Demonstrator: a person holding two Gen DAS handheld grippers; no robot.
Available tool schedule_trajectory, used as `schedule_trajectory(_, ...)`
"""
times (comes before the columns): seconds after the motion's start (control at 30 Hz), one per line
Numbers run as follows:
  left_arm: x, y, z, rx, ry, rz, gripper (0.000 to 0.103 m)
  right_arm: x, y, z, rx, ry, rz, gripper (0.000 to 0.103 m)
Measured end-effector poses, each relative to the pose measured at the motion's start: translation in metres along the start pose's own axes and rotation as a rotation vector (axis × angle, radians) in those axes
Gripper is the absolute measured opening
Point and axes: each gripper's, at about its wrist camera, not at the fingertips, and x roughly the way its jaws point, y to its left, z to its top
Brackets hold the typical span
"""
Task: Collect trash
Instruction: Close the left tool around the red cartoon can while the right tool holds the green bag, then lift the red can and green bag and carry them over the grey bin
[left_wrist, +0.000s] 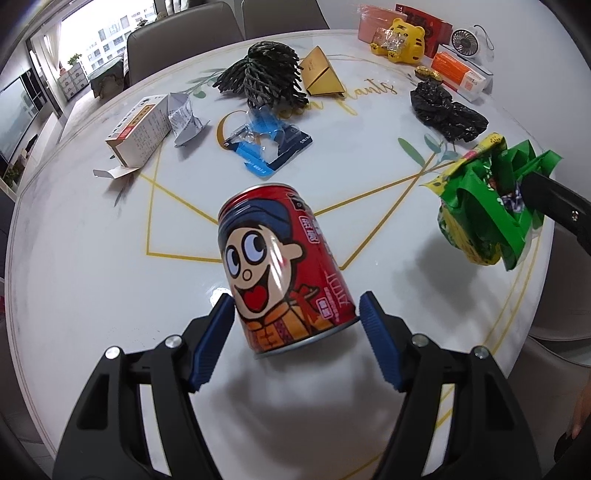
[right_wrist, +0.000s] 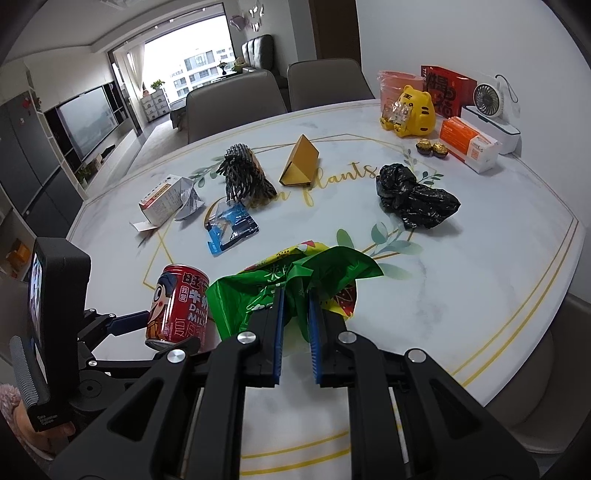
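Observation:
A red drink can (left_wrist: 286, 271) with a cartoon face is tilted between the blue pads of my left gripper (left_wrist: 295, 304). The left pad touches it; a small gap shows at the right pad. The can also shows in the right wrist view (right_wrist: 177, 306). My right gripper (right_wrist: 295, 295) is shut on a crumpled green and yellow wrapper (right_wrist: 295, 273) and holds it above the table; the wrapper shows at the right of the left wrist view (left_wrist: 487, 203).
On the round white table (right_wrist: 480, 258) lie a blue plastic packet (right_wrist: 231, 225), a white carton (right_wrist: 160, 201), a black net bundle (right_wrist: 245, 173), a gold triangular box (right_wrist: 301, 160), a black bag (right_wrist: 415, 197). A tiger figure (right_wrist: 413, 110), boxes and a fan (right_wrist: 487, 98) stand at the far right.

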Motion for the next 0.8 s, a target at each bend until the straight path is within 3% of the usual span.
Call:
schedule_trajectory(0.23,0.007,0.003,0.01,-0.013,0.017,0.041,0.071,0.002,0.002,0.001,-0.009,0.0,0.016,0.011)
schedule_trajectory(0.53,0.017,0.015,0.016,-0.123,0.035,0.026,0.074,0.004,-0.001,-0.002,-0.008,0.005,0.025,0.011)
schedule_trajectory(0.6,0.017,0.017,0.015,-0.141,0.026,0.006,0.069,0.004,-0.001,-0.002,-0.011,0.005,0.028,0.011)
schedule_trajectory(0.8,0.011,0.021,0.006,-0.153,0.023,0.006,0.069,0.006,0.005,-0.002,-0.033,0.012,0.053,0.011)
